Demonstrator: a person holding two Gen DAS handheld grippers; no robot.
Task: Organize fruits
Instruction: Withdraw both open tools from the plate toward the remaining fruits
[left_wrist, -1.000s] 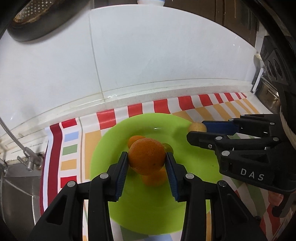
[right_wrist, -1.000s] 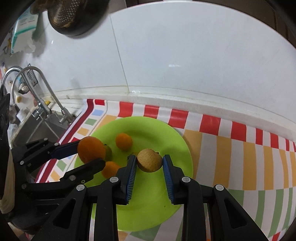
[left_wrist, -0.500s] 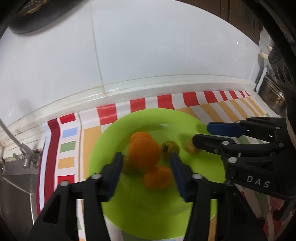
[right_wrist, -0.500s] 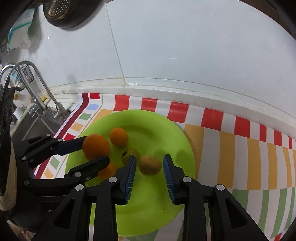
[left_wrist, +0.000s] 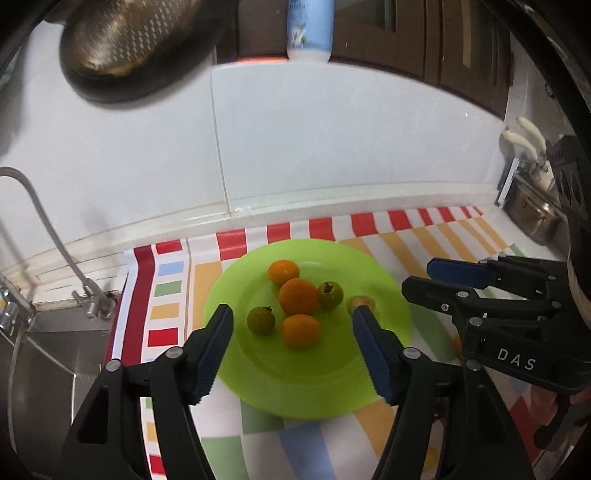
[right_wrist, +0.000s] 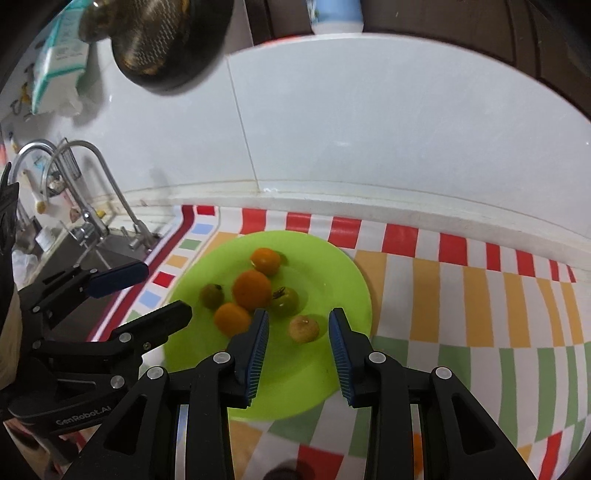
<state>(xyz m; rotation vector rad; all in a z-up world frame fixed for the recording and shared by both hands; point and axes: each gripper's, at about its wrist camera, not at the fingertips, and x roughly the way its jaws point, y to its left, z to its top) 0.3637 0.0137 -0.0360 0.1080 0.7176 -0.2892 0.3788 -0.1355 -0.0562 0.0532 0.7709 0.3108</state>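
A green plate (left_wrist: 317, 380) lies on the striped cloth and also shows in the right wrist view (right_wrist: 332, 273). On it lie a large orange (left_wrist: 298, 296), two smaller oranges (left_wrist: 300, 330) (left_wrist: 283, 270), two green tomatoes (left_wrist: 260, 320) (left_wrist: 330, 294) and a brown kiwi (right_wrist: 303, 328). My left gripper (left_wrist: 291, 314) is open and empty above the plate's near side. My right gripper (right_wrist: 298, 317) is open and empty, with the kiwi lying between and beyond its fingertips.
A sink with a tap (right_wrist: 110, 192) is to the left. A white tiled wall (left_wrist: 332, 147) rises behind the counter. A dark pan (left_wrist: 133, 48) hangs above. A knife rack (left_wrist: 528, 147) stands at the far right. The striped cloth (right_wrist: 461, 295) extends right.
Both grippers opened: the left let go of the large orange, the right let go of the kiwi. Both fruits now lie on the plate. Both grippers pulled back and up.
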